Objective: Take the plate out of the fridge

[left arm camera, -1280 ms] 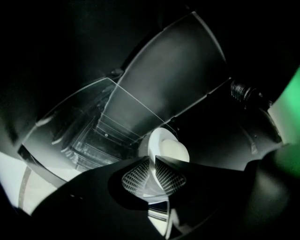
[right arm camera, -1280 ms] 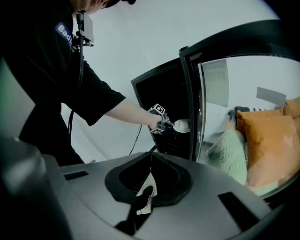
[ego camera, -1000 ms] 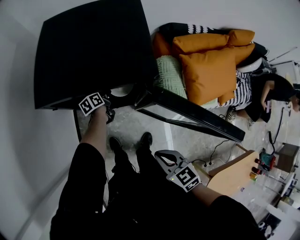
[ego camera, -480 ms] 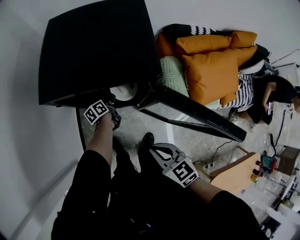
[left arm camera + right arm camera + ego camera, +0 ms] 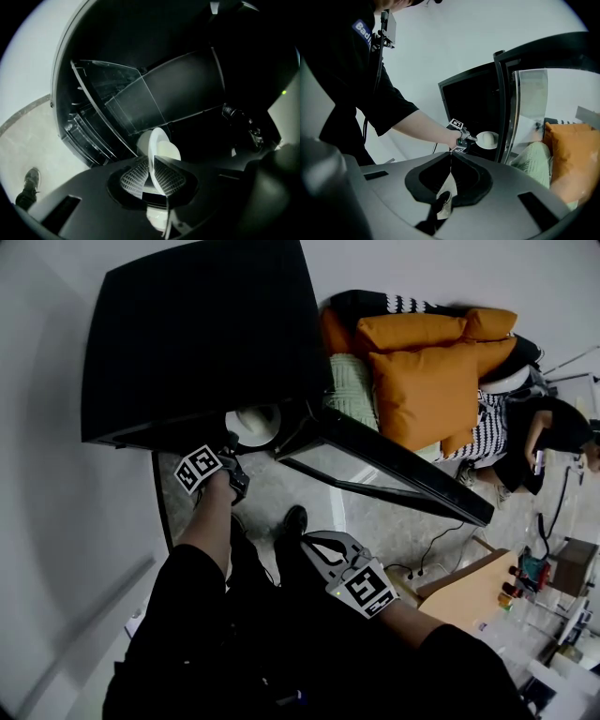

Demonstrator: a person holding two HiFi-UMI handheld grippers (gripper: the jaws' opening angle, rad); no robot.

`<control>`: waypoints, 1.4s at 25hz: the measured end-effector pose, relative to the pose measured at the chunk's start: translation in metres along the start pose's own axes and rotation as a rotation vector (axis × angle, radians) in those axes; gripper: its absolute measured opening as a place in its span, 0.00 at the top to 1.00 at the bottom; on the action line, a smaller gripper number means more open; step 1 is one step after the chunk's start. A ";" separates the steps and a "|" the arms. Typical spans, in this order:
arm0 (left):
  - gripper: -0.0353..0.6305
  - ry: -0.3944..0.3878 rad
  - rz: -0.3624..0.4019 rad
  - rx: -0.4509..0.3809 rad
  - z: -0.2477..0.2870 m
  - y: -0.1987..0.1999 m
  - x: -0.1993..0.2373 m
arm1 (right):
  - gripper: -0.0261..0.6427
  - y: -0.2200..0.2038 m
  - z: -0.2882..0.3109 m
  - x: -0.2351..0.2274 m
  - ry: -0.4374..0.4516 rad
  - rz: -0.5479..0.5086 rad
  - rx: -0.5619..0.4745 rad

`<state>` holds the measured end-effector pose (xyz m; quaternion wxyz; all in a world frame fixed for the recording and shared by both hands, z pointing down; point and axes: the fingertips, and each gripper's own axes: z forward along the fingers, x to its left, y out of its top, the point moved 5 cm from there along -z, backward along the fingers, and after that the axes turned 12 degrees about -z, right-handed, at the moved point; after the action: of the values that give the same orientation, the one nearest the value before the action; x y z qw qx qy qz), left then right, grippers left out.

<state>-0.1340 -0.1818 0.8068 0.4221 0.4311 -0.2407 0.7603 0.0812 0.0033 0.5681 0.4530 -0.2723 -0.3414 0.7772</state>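
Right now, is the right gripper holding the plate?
No, the right gripper is shut and empty; the left gripper grips the plate by its rim.

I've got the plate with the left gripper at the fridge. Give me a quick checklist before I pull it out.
1. Left gripper grip on the plate: ok, jaws shut on its rim.
2. Fridge door open wide enough: ok, swung well aside.
3. Plate out of the fridge: not ok, it is at the opening.
4. Plate clear of the clear shelves: cannot tell.
5. Right gripper free to help: ok, shut, empty, held back from the fridge.
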 end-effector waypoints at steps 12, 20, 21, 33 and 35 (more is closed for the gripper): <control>0.92 -0.072 -0.094 -0.022 -0.001 -0.005 -0.001 | 0.95 -0.013 -0.006 -0.002 -0.003 0.011 0.032; 0.93 -0.184 -0.152 -0.063 -0.021 -0.019 0.001 | 0.95 -0.010 -0.006 -0.001 0.001 -0.011 0.023; 0.93 -0.197 -0.153 -0.067 -0.024 -0.020 0.002 | 0.95 -0.011 -0.005 0.000 0.003 -0.017 0.021; 0.93 -0.334 -0.113 -0.083 -0.063 -0.013 0.000 | 0.95 -0.001 -0.001 0.012 0.017 -0.026 0.024; 0.93 -0.350 -0.112 -0.084 -0.070 -0.013 -0.003 | 0.95 0.002 0.000 0.013 0.016 -0.027 0.017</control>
<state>-0.1541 -0.1256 0.7689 0.4333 0.5514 -0.3176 0.6383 0.0740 0.0139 0.5651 0.4685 -0.2699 -0.3346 0.7718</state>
